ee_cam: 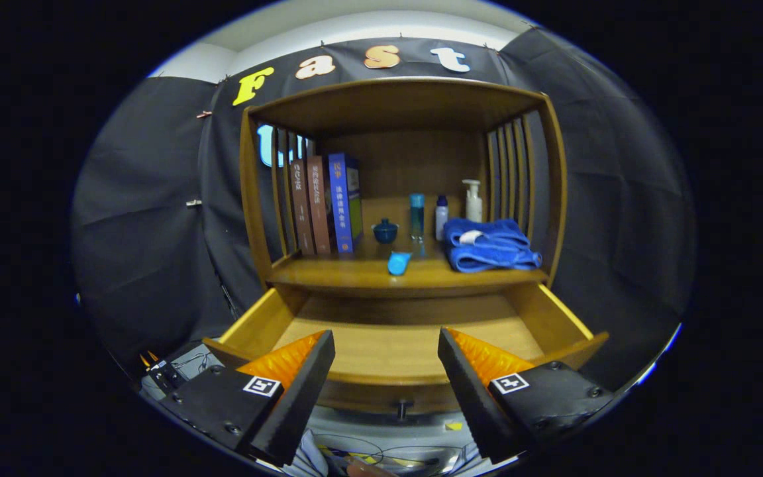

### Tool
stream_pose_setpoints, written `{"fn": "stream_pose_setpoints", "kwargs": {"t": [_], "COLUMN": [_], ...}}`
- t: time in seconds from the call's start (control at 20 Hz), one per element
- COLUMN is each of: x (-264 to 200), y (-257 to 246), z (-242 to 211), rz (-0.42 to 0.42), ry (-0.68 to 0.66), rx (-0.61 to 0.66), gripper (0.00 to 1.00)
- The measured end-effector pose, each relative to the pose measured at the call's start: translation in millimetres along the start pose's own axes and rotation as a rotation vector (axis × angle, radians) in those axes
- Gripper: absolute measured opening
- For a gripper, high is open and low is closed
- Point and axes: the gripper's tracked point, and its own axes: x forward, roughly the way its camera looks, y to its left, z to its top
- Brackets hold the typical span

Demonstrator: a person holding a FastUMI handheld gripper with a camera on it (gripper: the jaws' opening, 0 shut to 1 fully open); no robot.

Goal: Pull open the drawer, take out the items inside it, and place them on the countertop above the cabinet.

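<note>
A wooden cabinet (398, 199) stands with its drawer (408, 344) pulled open beyond the gripper (387, 344), whose fingers are spread apart, holding nothing. On the countertop (355, 270), a blue tube (398, 262) lies near the front edge; folded blue towels (489, 245) sit at the right.

The hand-held gripper (387, 344) is seen from behind, aimed forward and roughly level, with its two fingers spread wide apart — nothing is gripped between them. The left finger (305, 371) and the right finger (467, 371) are angled slightly inward towards their tips. Both tips are held just over the front edge of the pulled-out drawer (388, 348), with its floor seen through the gap between them. No contact with the drawer can be made out — the fingers appear to be held clear of its front panel.
</note>
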Motion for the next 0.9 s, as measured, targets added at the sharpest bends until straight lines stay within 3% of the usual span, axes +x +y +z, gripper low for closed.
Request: {"fn": "stream_pose_setpoints", "kwargs": {"t": [0.3, 0.65, 0.9], "x": [9.1, 12.8, 32.3], "y": [-7.7, -20.2, -15.7], "z": [-54.5, -51.5, -48.2], "rz": [0.003, -0.085, -0.092], "ry": [0.041, -0.002, -0.028], "rx": [0.026, -0.005, -0.009], "gripper": [1.0, 0.97, 0.99]}}
